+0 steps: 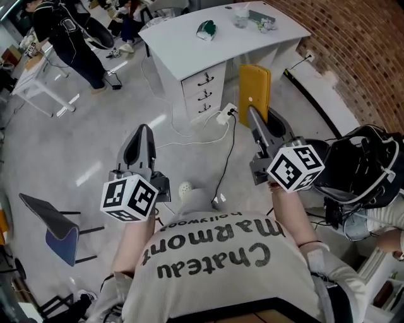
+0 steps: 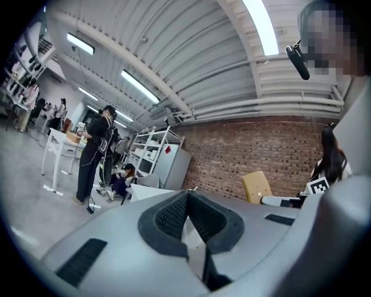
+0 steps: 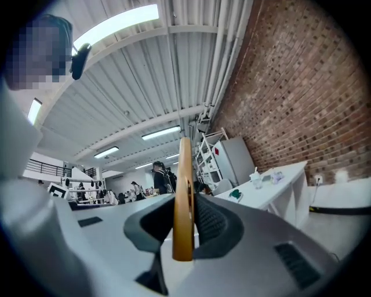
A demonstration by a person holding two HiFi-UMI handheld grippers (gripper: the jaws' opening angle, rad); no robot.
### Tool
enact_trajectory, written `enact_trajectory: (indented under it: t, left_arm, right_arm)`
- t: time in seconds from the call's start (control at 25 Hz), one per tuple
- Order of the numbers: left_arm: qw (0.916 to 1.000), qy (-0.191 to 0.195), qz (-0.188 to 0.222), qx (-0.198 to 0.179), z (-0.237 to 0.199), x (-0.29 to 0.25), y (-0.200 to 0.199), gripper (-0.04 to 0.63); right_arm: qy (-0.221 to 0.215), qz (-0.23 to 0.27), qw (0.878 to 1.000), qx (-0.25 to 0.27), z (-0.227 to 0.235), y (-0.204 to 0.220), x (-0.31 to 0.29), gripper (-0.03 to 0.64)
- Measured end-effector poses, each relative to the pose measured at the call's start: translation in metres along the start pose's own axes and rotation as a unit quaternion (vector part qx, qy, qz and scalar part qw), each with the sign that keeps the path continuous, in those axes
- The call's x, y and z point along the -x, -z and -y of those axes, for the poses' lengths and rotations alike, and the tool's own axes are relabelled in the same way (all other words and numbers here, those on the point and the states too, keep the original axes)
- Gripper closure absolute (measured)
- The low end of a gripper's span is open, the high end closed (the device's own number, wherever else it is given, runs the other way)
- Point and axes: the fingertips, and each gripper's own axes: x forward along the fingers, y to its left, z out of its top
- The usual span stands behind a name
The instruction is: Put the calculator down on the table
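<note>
My right gripper (image 1: 253,115) is shut on a flat yellow calculator (image 1: 254,88), which sticks out forward past the jaws over the floor. In the right gripper view the calculator (image 3: 185,197) stands edge-on between the two dark pads (image 3: 210,223). The white table (image 1: 218,50) lies ahead, apart from the calculator; it also shows in the right gripper view as the table (image 3: 278,187). My left gripper (image 1: 144,131) is held level at the left, shut with nothing in it. Its pads (image 2: 169,217) meet at the tip in the left gripper view.
On the table sit a green object (image 1: 206,29) and a clear cup (image 1: 240,16). Drawers (image 1: 203,88) hang under it. A power strip with cables (image 1: 225,115) lies on the floor. A black bag (image 1: 360,167) is at right, a chair (image 1: 57,224) at left, a person (image 1: 69,38) far left.
</note>
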Motion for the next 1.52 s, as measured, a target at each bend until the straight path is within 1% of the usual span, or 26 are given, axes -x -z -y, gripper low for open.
enact_trajectory:
  t: [0.2,0.32,0.44,0.64,0.72,0.84,1.0,1.32,1.52]
  left_arm:
    - [0.9999,0.011,0.002,0.000,-0.014,-0.047,0.012,0.593]
    - [1.0000,0.003,-0.006,-0.004,-0.029,-0.084,0.019,0.594]
    - [0.9999,-0.002,-0.011,0.007,-0.045,-0.121,0.018,0.592]
    - [0.9996,0.022,0.010,0.017,-0.059,-0.183,-0.003,0.594]
    - [0.9995,0.029,0.010,0.007,-0.064,-0.205,-0.012,0.593]
    - [0.9991,0.034,0.015,-0.020,-0.073,-0.234,-0.027,0.594]
    - [0.9984,0.047,0.025,-0.019,-0.085,-0.268,-0.043,0.592]
    - [0.9973,0.068,0.023,-0.011,-0.111,-0.317,-0.056,0.592]
    - [0.9966,0.077,0.025,-0.018,-0.125,-0.338,-0.062,0.592]
  right_arm:
    - [0.011,-0.019,1.000,0.001,0.030,0.017,-0.036,0.528]
    - [0.019,-0.020,1.000,0.003,0.047,0.018,-0.062,0.528]
    - [0.024,-0.021,0.999,0.006,0.061,0.013,-0.091,0.528]
    - [0.034,-0.017,0.999,0.007,0.086,-0.001,-0.142,0.527]
    - [0.039,-0.012,0.999,0.005,0.094,-0.007,-0.161,0.528]
    - [0.046,-0.003,0.999,0.003,0.103,-0.016,-0.189,0.528]
    - [0.050,0.007,0.999,0.008,0.114,-0.029,-0.223,0.528]
    - [0.058,0.013,0.998,0.009,0.128,-0.040,-0.277,0.528]
    - [0.061,0.020,0.998,0.012,0.132,-0.042,-0.302,0.528]
